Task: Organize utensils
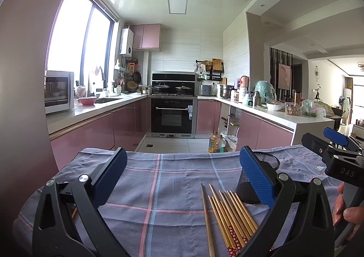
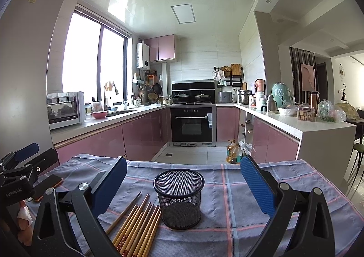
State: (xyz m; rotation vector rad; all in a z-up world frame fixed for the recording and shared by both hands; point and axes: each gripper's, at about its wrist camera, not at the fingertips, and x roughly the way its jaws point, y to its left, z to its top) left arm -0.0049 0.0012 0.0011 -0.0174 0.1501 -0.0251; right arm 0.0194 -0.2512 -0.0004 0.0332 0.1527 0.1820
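Observation:
Several wooden chopsticks [image 1: 229, 216] [image 2: 136, 227] lie side by side on a blue checked cloth [image 1: 159, 179] [image 2: 238, 188]. An empty black mesh cup [image 2: 179, 200] [image 1: 268, 161] stands upright just right of them. My left gripper [image 1: 184, 172] hovers open above the cloth, its right finger in front of the cup. My right gripper [image 2: 184, 179] is open too, its fingers wide on either side of the cup and above it. Nothing is held by either one. Each gripper also shows at the edge of the other's view: the right one [image 1: 336, 145], the left one [image 2: 22, 161].
A phone [image 2: 45, 186] lies on the cloth at the left edge. A person's hand [image 1: 345, 209] holds the right gripper's handle. Beyond the table's far edge is a kitchen with pink cabinets, an oven [image 2: 193, 124] and oil bottles [image 2: 233, 151] on the floor.

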